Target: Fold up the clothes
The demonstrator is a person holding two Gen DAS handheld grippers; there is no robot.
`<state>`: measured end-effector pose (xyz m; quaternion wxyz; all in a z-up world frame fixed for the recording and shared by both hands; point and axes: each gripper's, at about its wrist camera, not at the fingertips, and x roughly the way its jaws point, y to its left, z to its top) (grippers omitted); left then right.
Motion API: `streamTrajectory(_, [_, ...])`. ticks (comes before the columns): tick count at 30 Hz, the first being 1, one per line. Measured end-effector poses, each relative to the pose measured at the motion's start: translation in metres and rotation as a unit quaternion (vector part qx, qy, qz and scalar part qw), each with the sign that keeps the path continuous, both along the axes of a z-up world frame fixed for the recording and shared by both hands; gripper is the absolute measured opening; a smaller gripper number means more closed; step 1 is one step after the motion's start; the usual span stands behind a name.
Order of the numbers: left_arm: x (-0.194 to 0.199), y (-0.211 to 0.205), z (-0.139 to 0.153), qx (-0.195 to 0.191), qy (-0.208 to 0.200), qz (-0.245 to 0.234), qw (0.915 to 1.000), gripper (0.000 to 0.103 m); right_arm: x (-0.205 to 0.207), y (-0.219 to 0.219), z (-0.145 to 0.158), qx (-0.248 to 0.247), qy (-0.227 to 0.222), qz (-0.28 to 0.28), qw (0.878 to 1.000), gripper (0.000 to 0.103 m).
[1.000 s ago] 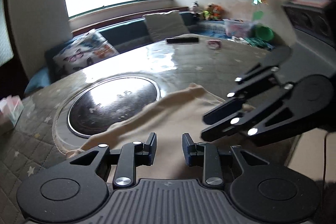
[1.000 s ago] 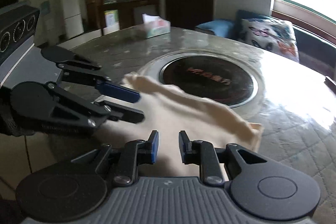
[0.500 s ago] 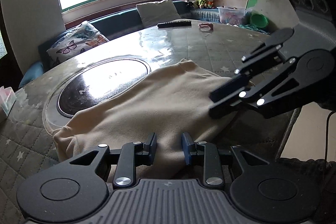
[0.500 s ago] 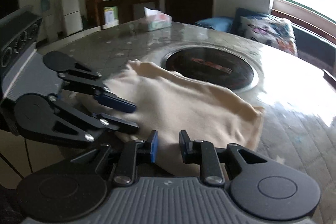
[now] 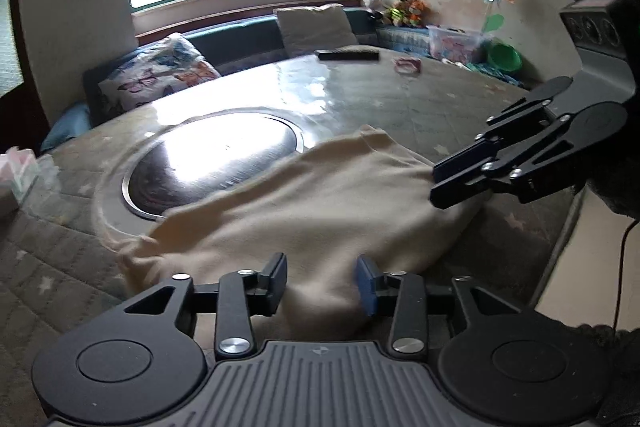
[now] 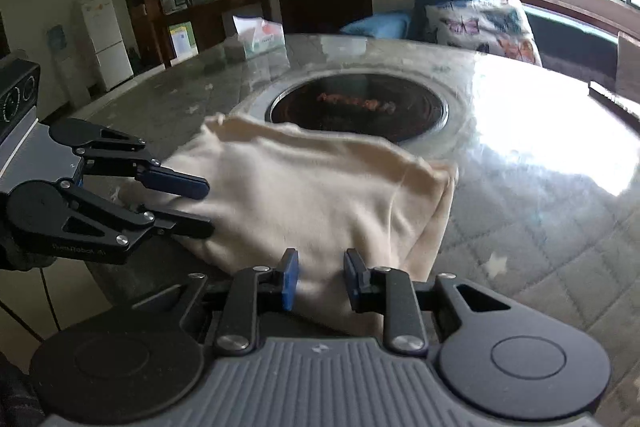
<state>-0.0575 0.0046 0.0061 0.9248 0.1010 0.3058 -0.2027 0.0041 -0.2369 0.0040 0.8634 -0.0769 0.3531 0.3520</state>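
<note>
- While its jaws are opening, the left gripper (image 5: 322, 281) has the near hem of the cream garment (image 5: 320, 211) lying between its fingers, the pads clear of the cloth.
- Ahead of both grippers' fingers, the garment lies doubled on the round table (image 6: 540, 211), its far edge reaching the inset hob (image 6: 358, 107).
- The right gripper (image 6: 318, 277) is also opening over the near hem, not pinching.
- This fold looks laid; further folds and smoothing probably remain.
</note>
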Motion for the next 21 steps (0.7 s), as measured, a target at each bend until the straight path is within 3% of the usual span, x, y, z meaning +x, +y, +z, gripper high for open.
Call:
streamTrajectory(1, [0.003,0.005,0.002,-0.004,0.001,0.010,0.9999,0.043,0.002,0.001,0.002,0.002,-0.005,-0.001,1.000,0.032])
streamTrajectory(12, [0.049,0.066,-0.003,-0.046,0.039,0.112,0.9919,0.037,0.052,0.010,-0.004,0.010,-0.012,-0.037,0.999,0.032])
streamTrajectory(21, [0.052,0.077,0.004,-0.057,0.030,0.119,0.9908,0.035,0.074,0.007,-0.010,0.012,0.000,-0.066,0.998,0.032])
